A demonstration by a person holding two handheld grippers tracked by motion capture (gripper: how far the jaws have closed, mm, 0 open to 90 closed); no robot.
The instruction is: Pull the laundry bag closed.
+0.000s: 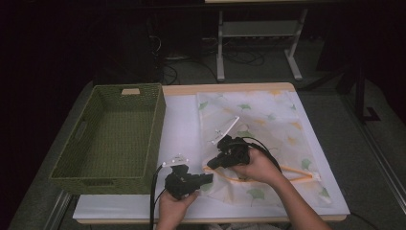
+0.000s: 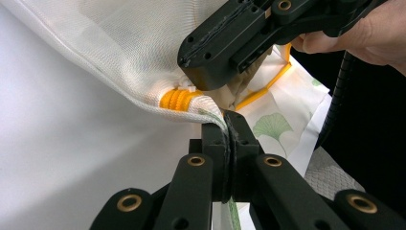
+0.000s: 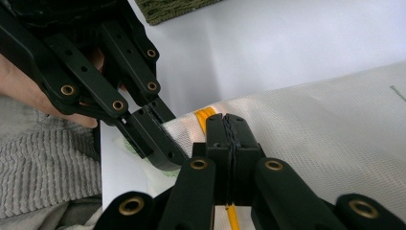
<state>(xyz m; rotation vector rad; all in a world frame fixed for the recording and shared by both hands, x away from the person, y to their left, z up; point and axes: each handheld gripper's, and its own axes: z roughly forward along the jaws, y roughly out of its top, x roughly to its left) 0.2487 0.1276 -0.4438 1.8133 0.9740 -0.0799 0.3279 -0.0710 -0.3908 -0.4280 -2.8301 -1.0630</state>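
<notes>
**Both grippers pinch the zip end of a mesh bag**

Nearest the person, the left gripper (image 1: 207, 178) has its jaws fully closed on the bag's (image 1: 268, 120) corner; in the left gripper view the thin white fabric is nipped flat between the pads just beside the orange zip (image 2: 178, 98). Just past it, the right gripper (image 1: 214, 163) is also fully closed, and in its own view the orange zip tape runs in between its pads at the bag's edge, so it seems to grip the zip itself.

The bag lies flat on the white table (image 1: 184, 120), right of centre, its near left corner lifted by the two grips. It looks light, limp and fine-woven, a translucent mesh printed with green and yellow leaves; it will sag and bunch rather than keep shape, and thin cloth can slip from smooth pads. The zip is the firmest part: the ribbed orange end and the tape give the surest hold, while the cloth beside it serves for bracing.

Farther left stands an open green woven basket (image 1: 91, 165), stiff-walled, with cut-out handles
</notes>
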